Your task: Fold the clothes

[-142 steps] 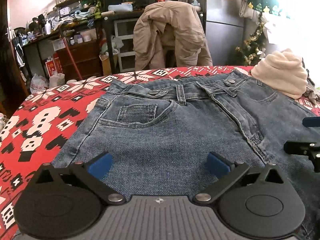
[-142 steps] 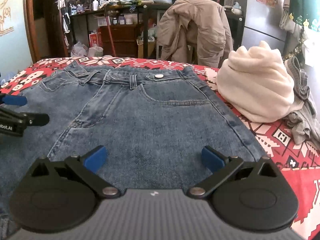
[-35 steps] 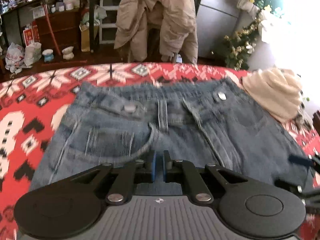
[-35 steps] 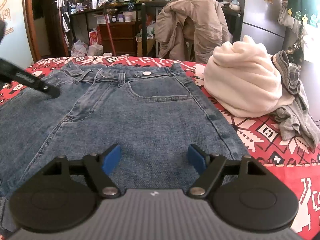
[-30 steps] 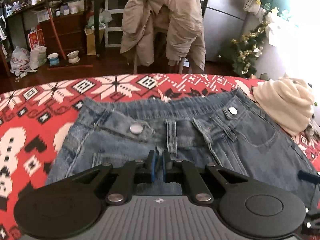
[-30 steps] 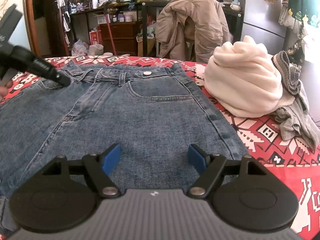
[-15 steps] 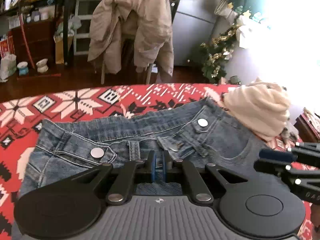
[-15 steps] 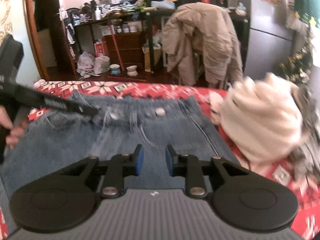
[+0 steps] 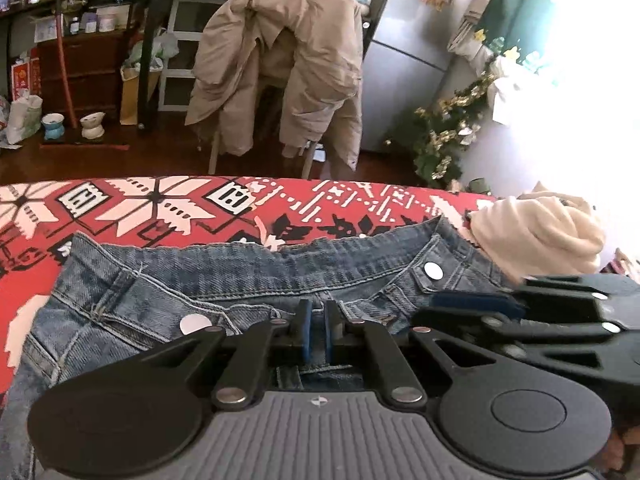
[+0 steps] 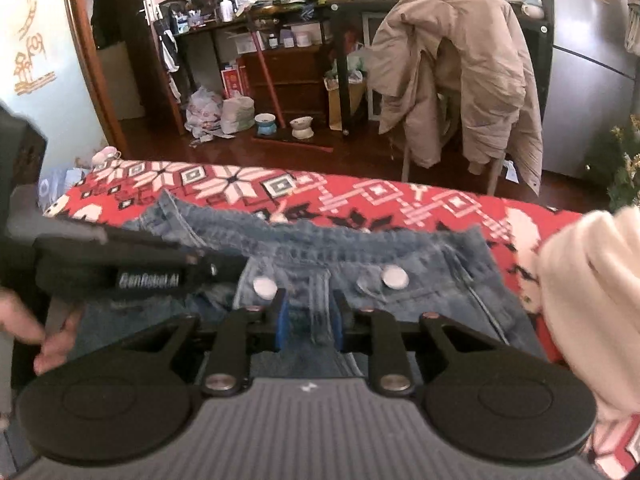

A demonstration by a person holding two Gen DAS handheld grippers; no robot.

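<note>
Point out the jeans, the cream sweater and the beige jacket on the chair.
jeans [image 9: 132,300]: left wrist view, on the waistband denim left of the fly.
cream sweater [image 9: 540,240]: left wrist view, on the middle of the bundled heap.
beige jacket [image 10: 460,60]: right wrist view, on the back panel draped over the chair.

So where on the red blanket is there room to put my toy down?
The red blanket is bare in a wide strip beyond the jeans, running along its far edge. It is also bare left of the jeans. The right side is crowded by the cream sweater, and both grippers sit over the jeans' waistband.
</note>
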